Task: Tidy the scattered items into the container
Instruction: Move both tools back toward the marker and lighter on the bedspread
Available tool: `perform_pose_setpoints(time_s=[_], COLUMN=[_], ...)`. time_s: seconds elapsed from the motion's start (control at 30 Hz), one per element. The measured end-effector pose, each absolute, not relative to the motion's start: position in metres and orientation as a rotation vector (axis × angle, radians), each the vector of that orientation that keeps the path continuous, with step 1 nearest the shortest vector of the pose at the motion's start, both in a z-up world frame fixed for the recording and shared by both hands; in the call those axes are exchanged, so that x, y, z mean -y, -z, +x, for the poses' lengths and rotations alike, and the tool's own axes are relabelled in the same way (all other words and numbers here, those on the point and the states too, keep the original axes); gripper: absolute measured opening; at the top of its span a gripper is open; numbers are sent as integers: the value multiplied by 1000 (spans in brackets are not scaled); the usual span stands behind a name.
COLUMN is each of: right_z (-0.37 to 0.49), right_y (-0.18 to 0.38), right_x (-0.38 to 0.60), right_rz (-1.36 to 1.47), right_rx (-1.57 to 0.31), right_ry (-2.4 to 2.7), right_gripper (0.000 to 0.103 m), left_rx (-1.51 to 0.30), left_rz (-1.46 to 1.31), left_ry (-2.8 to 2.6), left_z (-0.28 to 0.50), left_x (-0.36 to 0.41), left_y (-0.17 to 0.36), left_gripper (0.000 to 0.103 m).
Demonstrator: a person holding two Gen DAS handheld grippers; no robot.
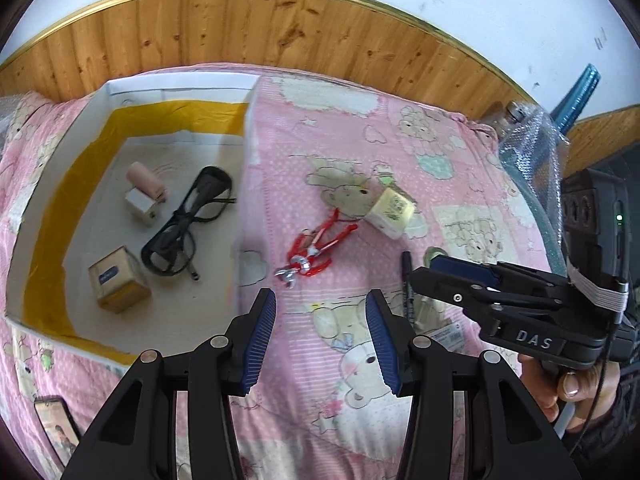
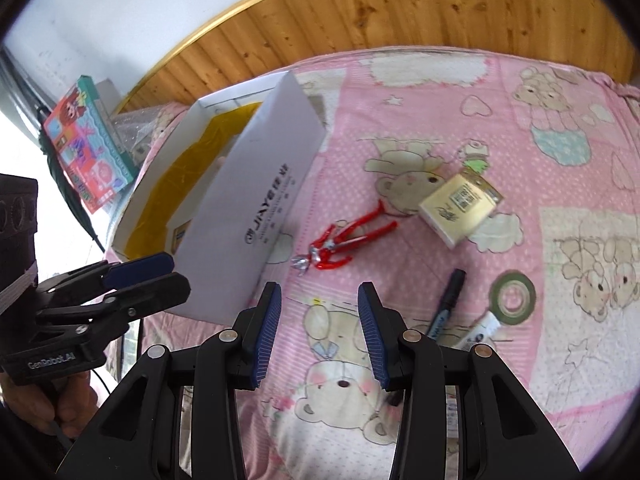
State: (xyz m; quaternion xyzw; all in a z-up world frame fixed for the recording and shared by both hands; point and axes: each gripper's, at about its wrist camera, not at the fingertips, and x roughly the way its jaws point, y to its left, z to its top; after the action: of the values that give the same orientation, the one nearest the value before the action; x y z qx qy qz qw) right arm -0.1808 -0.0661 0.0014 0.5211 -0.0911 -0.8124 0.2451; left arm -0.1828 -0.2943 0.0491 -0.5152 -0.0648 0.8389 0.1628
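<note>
A white box (image 1: 48,168) with a yellow lining sits at the left of the pink bedspread. Inside lie black glasses (image 1: 188,224), a small brown carton (image 1: 118,280) and a pink roll on a white cube (image 1: 146,196). A red toy figure (image 1: 316,248) and a cream box (image 1: 394,210) lie on the spread to its right. My left gripper (image 1: 320,332) hovers open just short of the figure. The same figure (image 2: 344,240) lies ahead of my open right gripper (image 2: 319,332). A black marker (image 2: 450,296), a tape roll (image 2: 514,298) and a white tube (image 2: 480,330) lie to its right.
A wooden headboard (image 1: 248,24) runs along the back. Bubble wrap with a blue item (image 1: 536,148) stands at the right edge. A phone (image 1: 56,426) lies at the near left. A colourful box (image 2: 86,140) stands past the white box (image 2: 272,200) in the right wrist view.
</note>
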Motion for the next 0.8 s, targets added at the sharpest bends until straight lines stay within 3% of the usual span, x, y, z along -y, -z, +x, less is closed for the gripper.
perform_pose_setpoints(time_s=[0.8], right_z=[-167], right_y=[60], right_x=[-25], right_rz=[1581], right_rx=[431], right_ry=[2298], right_gripper=[43], left_rx=[132], left_rz=[-1535], left_ry=[-2213], left_z=[-189], left_x=[228], left_y=[-2], left_gripper=[49])
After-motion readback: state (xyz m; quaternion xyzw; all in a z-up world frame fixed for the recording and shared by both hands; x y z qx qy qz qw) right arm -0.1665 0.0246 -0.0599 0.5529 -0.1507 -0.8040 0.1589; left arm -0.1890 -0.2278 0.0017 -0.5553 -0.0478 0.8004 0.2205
